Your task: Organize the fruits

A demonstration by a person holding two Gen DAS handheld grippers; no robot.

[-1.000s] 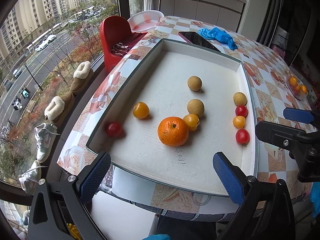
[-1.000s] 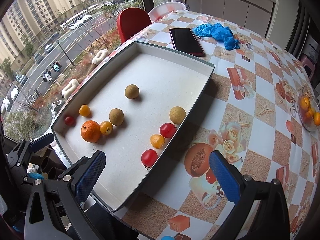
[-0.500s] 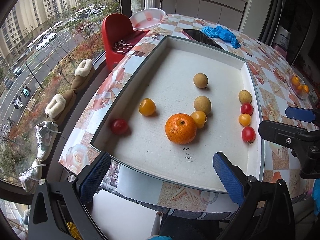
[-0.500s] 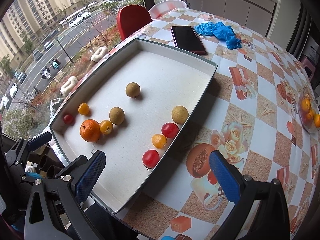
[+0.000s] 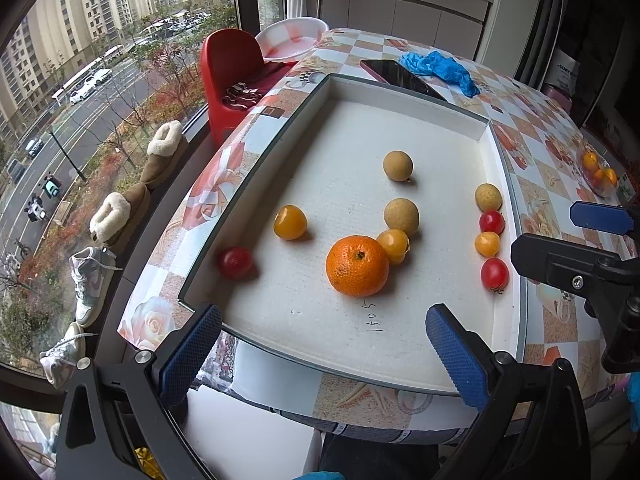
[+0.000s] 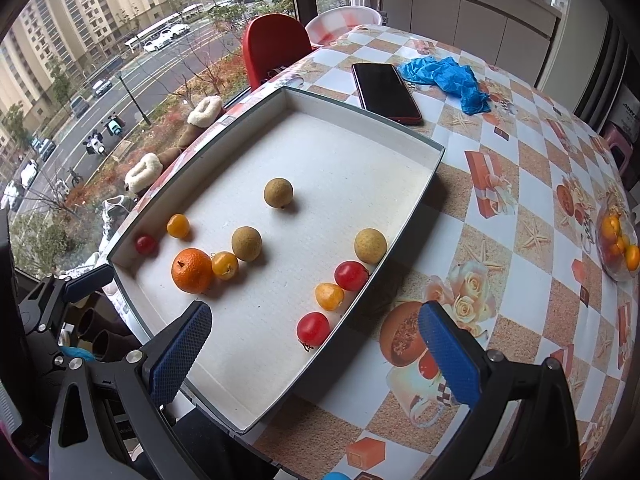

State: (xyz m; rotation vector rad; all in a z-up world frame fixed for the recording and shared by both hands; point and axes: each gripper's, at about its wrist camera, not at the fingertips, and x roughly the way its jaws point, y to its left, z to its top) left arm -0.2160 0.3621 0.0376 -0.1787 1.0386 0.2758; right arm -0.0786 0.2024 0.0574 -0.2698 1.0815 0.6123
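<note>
Here both tools hover at the near edge of the white tray (image 5: pixel 408 96), each aimed forward and down over it, neither touching any fruit. The left gripper (image 5: pixel 324 356) fills the bottom of its own view, its blue-padded fingers (image 5: pixel 190 354) spread wide with nothing between them. The right gripper (image 6: pixel 316 356) sits the same way at the bottom of its view, jaws wide apart and empty; in the left view its black body juts in from the right edge.

Inside the tray, the orange (image 5: pixel 357 265) lies low in the centre of the left view, touching a small yellow tomato (image 5: pixel 394 245), which in turn sits against a brown longan (image 5: pixel 401 214). Another longan (image 5: pixel 397 165) sits alone above them. A yellow tomato (image 5: pixel 290 222) and a red tomato (image 5: pixel 235 262) lie toward the left wall. Along the right wall runs a line: longan (image 5: pixel 488 197), red tomato (image 5: pixel 491 222), yellow tomato (image 5: pixel 487 244), red tomato (image 5: pixel 495 274).

Beyond the tray's far end, a phone (image 6: pixel 386 92) and a crumpled blue glove (image 6: pixel 448 76) rest on the patterned tablecloth (image 6: pixel 520 184). A glass bowl of fruit (image 6: pixel 618 240) stands at the right edge.
</note>
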